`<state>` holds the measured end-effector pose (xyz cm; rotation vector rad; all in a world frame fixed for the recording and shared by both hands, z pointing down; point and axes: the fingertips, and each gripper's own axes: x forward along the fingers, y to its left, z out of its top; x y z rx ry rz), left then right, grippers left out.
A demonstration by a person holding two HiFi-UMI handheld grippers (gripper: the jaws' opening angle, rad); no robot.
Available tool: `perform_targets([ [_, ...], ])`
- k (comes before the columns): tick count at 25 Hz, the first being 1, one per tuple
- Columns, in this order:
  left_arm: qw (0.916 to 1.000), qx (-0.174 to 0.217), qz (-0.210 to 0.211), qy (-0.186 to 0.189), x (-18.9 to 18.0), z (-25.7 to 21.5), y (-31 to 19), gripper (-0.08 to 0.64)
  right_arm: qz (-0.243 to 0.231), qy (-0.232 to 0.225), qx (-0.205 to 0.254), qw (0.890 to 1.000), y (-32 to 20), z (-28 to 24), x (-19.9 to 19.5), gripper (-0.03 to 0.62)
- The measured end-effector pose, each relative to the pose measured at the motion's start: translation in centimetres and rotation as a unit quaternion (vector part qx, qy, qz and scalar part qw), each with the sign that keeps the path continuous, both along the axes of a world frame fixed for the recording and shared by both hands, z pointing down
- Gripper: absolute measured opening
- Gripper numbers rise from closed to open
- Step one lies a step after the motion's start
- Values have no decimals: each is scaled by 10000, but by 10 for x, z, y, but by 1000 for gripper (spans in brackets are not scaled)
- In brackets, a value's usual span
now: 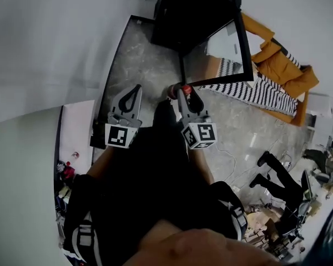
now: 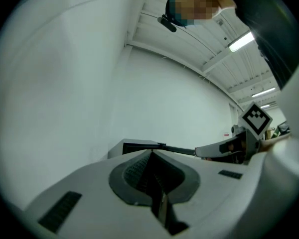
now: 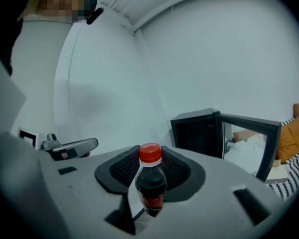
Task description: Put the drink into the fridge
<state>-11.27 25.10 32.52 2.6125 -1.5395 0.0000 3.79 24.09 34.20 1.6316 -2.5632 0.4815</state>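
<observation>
Clamped cap-up in the right tongs (image 1: 183, 95), the drink (image 3: 150, 182) was held near-left of the open fridge (image 3: 197, 132), while the left tongs (image 2: 152, 177) were closed empty

We look down on a grey marbled stone floor (image 1: 136, 65). A small black fridge (image 1: 194, 10) stands on it, its glass-fronted door (image 1: 219, 54) swung open. Just beside the door lies a black-and-white striped cloth (image 1: 261, 93), with mustard-yellow cushions (image 1: 283, 65) against it. A thin white cable (image 1: 232, 158) curls over the bare floor near a person's black shoes (image 1: 263, 159).
</observation>
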Motion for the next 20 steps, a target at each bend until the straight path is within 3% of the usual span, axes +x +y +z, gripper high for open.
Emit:
perform_targets([
  [10,9995,-101,-306,-71,86,-5,-110,5,-676,137,-2,9976,-124,2,58,126],
  [15,9979,-145,-621,-97,111,-1,-153,5,-933,215,13,9954,-175,13,79,126],
  [20,9962,52,-867,-70,132,-13,-196,5,-1097,192,30,9938,-219,23,97,126],
])
